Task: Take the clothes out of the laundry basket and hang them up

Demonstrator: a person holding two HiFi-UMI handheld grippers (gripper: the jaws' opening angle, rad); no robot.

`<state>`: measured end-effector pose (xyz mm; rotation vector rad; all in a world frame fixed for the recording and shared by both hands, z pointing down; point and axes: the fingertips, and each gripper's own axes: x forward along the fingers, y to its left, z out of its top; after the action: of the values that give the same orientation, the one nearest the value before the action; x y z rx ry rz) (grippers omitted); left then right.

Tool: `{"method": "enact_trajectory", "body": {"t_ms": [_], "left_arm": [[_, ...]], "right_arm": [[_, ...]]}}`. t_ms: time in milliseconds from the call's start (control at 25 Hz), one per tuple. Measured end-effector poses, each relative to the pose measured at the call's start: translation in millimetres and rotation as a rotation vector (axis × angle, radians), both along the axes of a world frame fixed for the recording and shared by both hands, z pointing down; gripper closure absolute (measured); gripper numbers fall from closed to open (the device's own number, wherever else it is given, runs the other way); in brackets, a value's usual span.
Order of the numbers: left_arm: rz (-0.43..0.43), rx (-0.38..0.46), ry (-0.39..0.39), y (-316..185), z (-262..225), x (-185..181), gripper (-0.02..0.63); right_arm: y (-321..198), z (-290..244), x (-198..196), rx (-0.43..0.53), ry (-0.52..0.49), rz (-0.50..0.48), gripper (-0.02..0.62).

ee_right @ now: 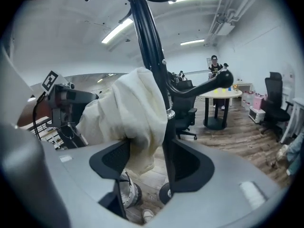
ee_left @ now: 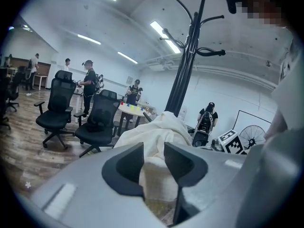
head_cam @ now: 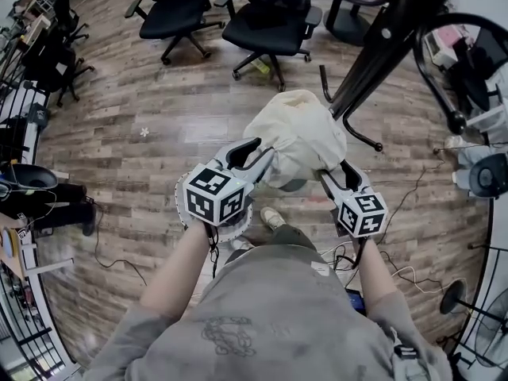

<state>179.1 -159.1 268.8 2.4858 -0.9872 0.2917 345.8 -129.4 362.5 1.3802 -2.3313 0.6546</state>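
Observation:
A cream garment (head_cam: 295,136) hangs bunched between my two grippers, in front of the person's chest. On its left side my left gripper (head_cam: 260,155) is shut on a fold. In the left gripper view the cream cloth (ee_left: 156,141) fills the gap between the jaws of the left gripper (ee_left: 153,152). My right gripper (head_cam: 333,173) is shut on the garment's right side. Seen from the right gripper (ee_right: 146,151), the cloth (ee_right: 130,108) drapes over the left jaw. The black coat rack (head_cam: 373,54) stands just beyond the garment. Part of a white perforated basket (head_cam: 235,230) shows under the left gripper.
Two black office chairs (head_cam: 270,22) stand on the wooden floor beyond the rack. Cables (head_cam: 401,272) lie on the floor at the right and a fan (head_cam: 456,300) sits at the lower right. People stand around a round table (ee_left: 130,109) in the distance.

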Motion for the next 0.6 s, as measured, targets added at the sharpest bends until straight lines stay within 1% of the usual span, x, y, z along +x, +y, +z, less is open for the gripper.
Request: {"method": "enact_trajectory", "body": {"t_ms": [40, 120, 240, 440, 600], "left_arm": [[-0.003, 0.003, 0.013, 1.4, -1.7, -2.4, 0.471], [-0.011, 0.007, 0.028, 4.5, -4.4, -8.2, 0.469], [-0.032, 0.012, 0.023, 6.1, -7.1, -20.0, 0.469], [-0.078, 0.024, 0.023, 10.1, -12.8, -39.2, 0.469], [-0.098, 0.025, 0.013, 12.5, -13.8, -49.1, 0.469]], "right_arm": [[3.1, -6.3, 4.8, 0.008, 0.003, -0.008, 0.302], [8.8, -21.2, 13.3, 0.028, 0.002, -0.019, 0.299], [12.9, -47.6, 16.7, 0.068, 0.007, -0.044, 0.299], [19.0, -99.2, 1.7, 0.160, -0.031, -0.093, 0.305], [15.2, -136.6, -21.1, 0.246, -0.058, -0.130, 0.307]]}}
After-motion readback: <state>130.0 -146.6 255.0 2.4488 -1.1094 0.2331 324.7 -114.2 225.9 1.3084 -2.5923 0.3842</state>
